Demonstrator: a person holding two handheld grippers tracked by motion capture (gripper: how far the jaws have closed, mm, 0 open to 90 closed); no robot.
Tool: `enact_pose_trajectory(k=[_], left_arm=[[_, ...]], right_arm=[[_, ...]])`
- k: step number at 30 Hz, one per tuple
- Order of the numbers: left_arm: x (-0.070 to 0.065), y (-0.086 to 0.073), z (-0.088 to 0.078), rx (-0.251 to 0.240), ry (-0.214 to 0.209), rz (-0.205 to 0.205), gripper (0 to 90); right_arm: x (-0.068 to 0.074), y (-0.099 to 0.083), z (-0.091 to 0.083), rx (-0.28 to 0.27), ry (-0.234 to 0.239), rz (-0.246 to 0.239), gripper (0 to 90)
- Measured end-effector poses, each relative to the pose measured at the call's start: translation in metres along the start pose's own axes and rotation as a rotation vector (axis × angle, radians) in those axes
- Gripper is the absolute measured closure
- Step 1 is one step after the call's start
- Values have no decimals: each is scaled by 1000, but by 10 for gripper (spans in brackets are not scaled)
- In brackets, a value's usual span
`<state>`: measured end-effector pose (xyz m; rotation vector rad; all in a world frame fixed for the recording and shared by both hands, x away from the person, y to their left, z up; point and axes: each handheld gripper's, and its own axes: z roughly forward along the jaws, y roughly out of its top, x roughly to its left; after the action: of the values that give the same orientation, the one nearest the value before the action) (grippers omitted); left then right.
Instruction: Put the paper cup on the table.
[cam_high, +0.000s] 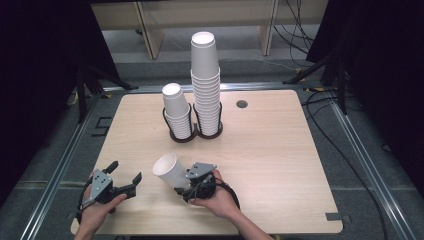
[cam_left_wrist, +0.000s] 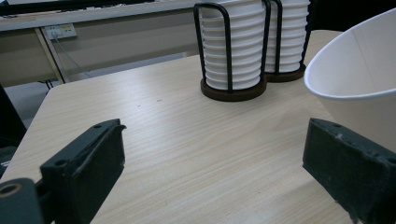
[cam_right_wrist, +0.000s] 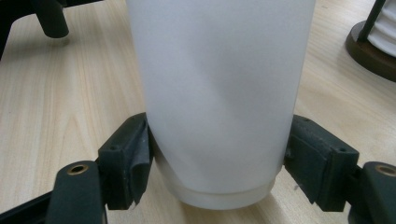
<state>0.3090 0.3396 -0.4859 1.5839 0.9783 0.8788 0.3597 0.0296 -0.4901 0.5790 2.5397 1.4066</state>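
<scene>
My right gripper (cam_high: 184, 186) grasps a white paper cup (cam_high: 169, 170) near its base, jaws pressed on both sides, cup tilted with its mouth toward my left gripper (cam_high: 125, 177). That one stands released, empty, just beside the cup over the table (cam_high: 270, 150)

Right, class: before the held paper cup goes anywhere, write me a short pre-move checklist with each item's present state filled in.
1. Right gripper grips the paper cup near its base, pads on both sides: ok.
2. Cup is empty, going by the left gripper view: ok.
3. Left gripper open with nothing between its jaws: ok.
4. Tall stack stands upright in its wire holder: ok.
5. Short stack stands straight: not ok, it leans left.
6. Grip firm enough for a lift: cannot tell.
</scene>
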Motion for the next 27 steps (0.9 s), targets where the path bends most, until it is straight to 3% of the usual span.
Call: enact_pose_trajectory(k=[2,6,8,11,13,18,27], left_arm=[[0,-1,1,-21,-5,-5,52],[0,-1,1,-18,-5,-3,52],[0,-1,1,-11,-6,-3,53],[0,-1,1,-10,-7,-3,53],[0,-1,0,2,-1,2,53],[0,-2,0,-17,-5,-3,53],[-1,-1,-1,0,-3,0,52]], right_arm=[[0,0,0,5,-4,4,270],[0,-3,-1,39,2,25,262],[0,-4,-1,32,2,10,258],[1,-4,-2,45,14,41,250],[0,-4,-2,39,8,31,201],[-1,-3,-6,46,21,48,152],[-6,-8,-21,39,26,70,152]])
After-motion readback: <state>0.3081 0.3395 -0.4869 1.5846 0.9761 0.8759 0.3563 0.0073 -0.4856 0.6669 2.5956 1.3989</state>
